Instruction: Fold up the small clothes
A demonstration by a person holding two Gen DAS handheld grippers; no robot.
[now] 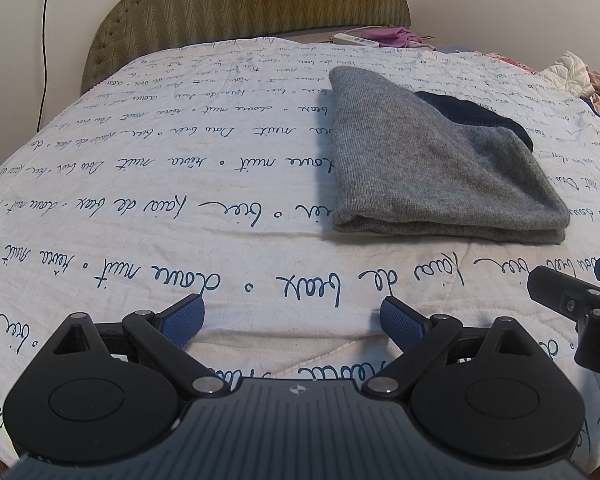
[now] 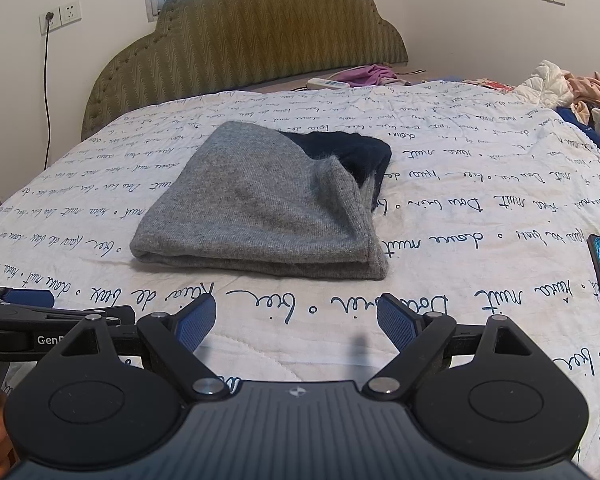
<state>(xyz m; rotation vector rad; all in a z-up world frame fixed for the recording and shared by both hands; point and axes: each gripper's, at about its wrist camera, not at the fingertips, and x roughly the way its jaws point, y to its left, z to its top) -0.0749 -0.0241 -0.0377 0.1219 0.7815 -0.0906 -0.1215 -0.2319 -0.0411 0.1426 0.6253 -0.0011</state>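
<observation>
Since the grey garment point(image 2: 260, 204) already lay folded flat on the quilt point(image 2: 480, 216) with something dark (a second piece, perhaps) tucked under it, the left gripper point(image 1: 292, 320) and right gripper point(image 2: 296, 320) hung just short of it, both spread wide and empty.

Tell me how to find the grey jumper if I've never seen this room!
Look at the big bed with the white blanket covered in curly blue writing. In the middle of it, beyond the two open grippers, lies the grey jumper, folded flat into a neat pile. It is the only grey thing there, with something dark navy peeking out at its far corner.
</observation>
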